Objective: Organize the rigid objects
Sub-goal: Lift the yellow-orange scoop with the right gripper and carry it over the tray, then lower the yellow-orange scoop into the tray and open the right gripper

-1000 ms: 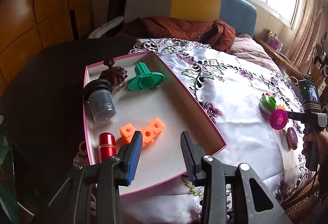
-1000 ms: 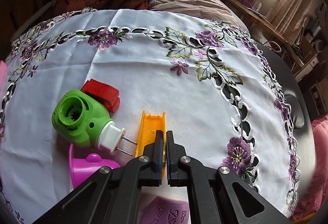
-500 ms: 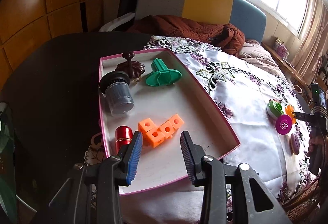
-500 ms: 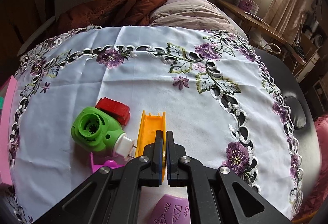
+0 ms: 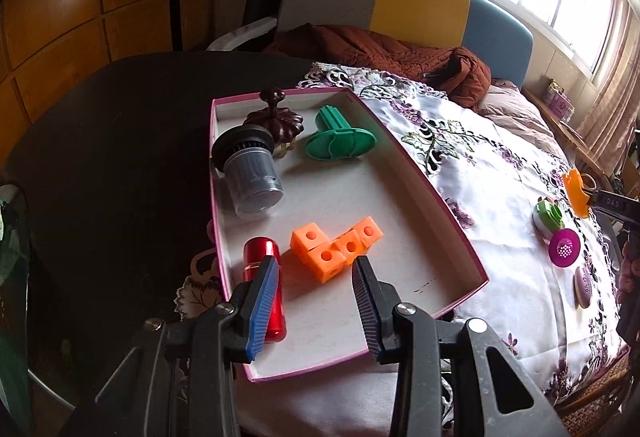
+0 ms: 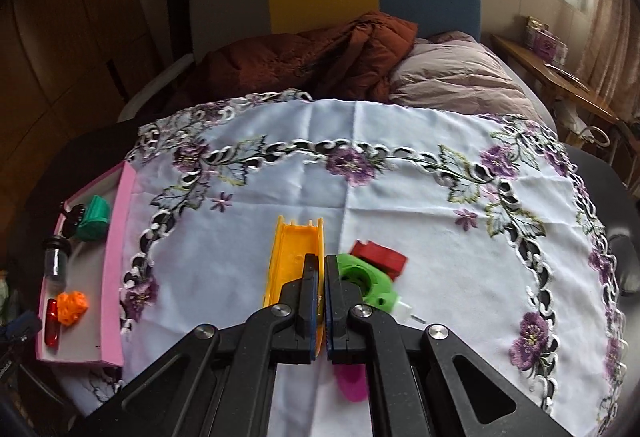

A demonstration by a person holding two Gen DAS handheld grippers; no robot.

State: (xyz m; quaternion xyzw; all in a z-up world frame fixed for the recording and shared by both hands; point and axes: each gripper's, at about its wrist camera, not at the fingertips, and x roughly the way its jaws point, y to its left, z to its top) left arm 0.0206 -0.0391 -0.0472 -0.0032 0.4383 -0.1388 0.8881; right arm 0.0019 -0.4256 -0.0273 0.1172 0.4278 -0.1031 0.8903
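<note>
Orange plastic channel piece sits clamped by one side wall in the right claw, its jaws pressed together on that wall, and the piece is held above the embroidered white cloth rather than lying on it; in the left wrist view it shows at the far right, raised over the cloth. Just beside it on the cloth are a green plug-in device with white prongs and a red block touching the device's far side, with a magenta piece partly hidden under the claw. The left claw hangs released, its jaws wide apart with nothing between them, over the near end of the pink-rimmed tray. Inside the tray lie a red cylinder, an orange cube cluster, a grey ribbed cap, a green flanged part and a dark brown knobbed lid. The tray rests on the counter, its right edge on the cloth.
</note>
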